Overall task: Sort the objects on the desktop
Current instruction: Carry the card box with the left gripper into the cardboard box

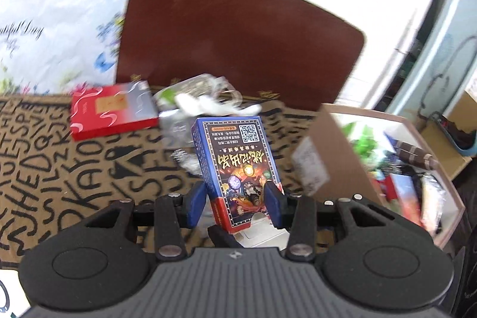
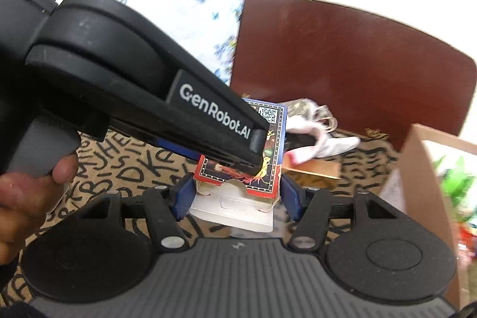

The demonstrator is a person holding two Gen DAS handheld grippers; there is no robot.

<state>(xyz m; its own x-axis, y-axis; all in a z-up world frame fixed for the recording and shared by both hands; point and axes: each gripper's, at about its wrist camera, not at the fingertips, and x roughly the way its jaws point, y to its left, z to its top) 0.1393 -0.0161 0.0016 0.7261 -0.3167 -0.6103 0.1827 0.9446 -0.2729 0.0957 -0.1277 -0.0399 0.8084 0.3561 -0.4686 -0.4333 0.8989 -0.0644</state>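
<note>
Gripping the card box (image 1: 238, 169) at its sides, the left tongs (image 1: 242, 200) held it above the patterned desk (image 1: 74, 163), an open cardboard box (image 1: 342, 157) close on the right. From the right wrist, the right tongs (image 2: 235, 198) flanked the box's lower end; contact was unclear, the left tool hiding much.

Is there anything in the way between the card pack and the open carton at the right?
Nothing lies on the mat between them. Only the near wall of the carton rises there, so the pack, held in the left gripper, likely has to pass over it.
</note>
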